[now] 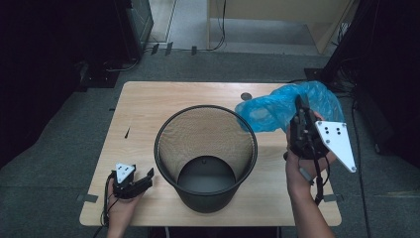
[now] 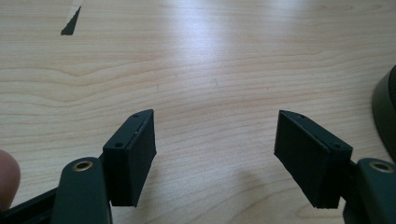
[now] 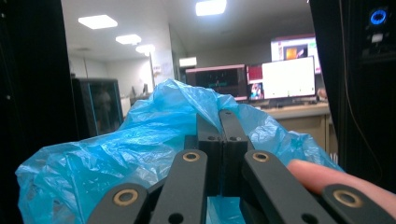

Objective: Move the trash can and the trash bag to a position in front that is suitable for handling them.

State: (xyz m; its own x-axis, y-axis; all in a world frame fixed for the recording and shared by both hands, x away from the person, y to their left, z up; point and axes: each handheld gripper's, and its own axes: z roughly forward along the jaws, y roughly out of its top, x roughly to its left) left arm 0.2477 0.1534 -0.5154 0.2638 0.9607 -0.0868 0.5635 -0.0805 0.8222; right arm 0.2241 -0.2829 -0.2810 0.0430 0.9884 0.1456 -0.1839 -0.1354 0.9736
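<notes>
A black mesh wastebasket (image 1: 205,154) stands upright in the middle of the wooden table (image 1: 148,106). To its right, a hand lifts my right gripper (image 1: 300,106) above the table, shut on a crumpled blue plastic bag (image 1: 277,110); the bag hangs beside the basket's right rim. In the right gripper view the two jaws meet, pinching the blue bag (image 3: 116,154). My left gripper (image 1: 146,177) rests low at the table's front left corner, open, with nothing between its pads (image 2: 135,154) and bare wood under them.
A small dark triangular mark (image 1: 127,133) lies on the table left of the basket, and a round grommet (image 1: 246,96) sits near the far edge. The basket's base (image 2: 385,112) shows at the right of the left gripper view. Carpet and dark equipment surround the table.
</notes>
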